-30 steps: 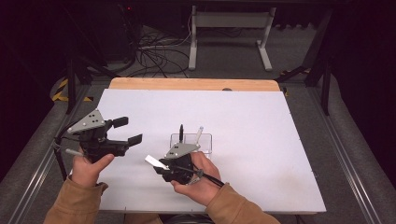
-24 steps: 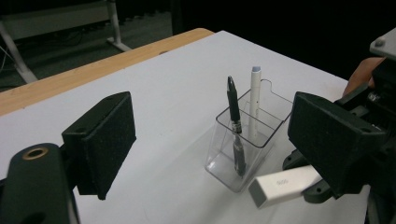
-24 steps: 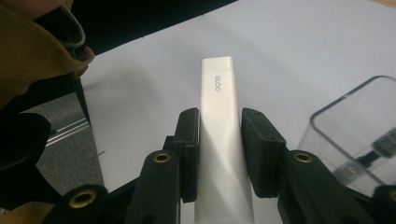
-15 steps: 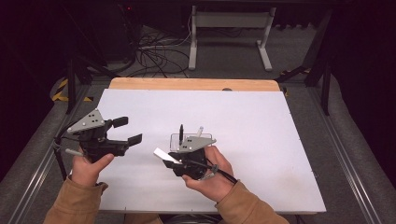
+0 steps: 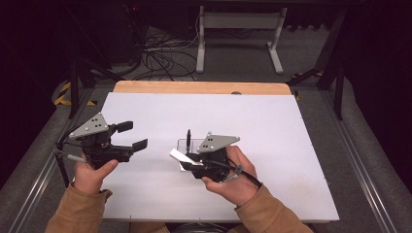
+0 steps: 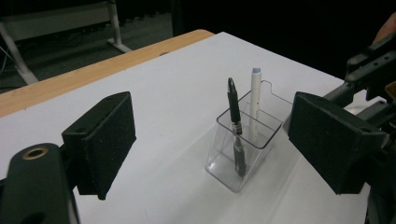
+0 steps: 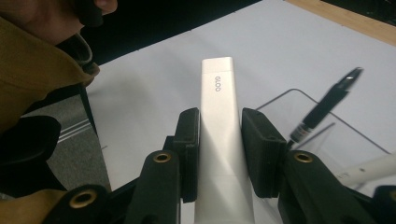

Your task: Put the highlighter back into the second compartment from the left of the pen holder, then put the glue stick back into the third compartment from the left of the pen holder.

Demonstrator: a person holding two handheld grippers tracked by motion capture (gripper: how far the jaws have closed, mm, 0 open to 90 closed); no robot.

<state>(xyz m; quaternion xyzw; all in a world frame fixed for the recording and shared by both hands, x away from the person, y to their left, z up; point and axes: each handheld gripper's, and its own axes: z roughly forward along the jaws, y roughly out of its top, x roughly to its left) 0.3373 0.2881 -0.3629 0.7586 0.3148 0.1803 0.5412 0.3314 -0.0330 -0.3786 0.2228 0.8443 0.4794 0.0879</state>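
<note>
Jaws on my right gripper [image 5: 182,160] are pinched narrow on a flat white stick [image 7: 223,140], pads pressing both of its long sides; in the right gripper view it juts straight out past the tips, small lettering near its far end. From the high view I see it held above the white table [image 5: 301,145], just beside the clear pen holder [image 6: 245,149]. That holder stands upright with a black pen [image 6: 235,126] and a white pen [image 6: 254,105] leaning inside. My left gripper [image 5: 132,136] hangs well off to the left, jaws spread wide with nothing between them, pointed toward the holder
</note>
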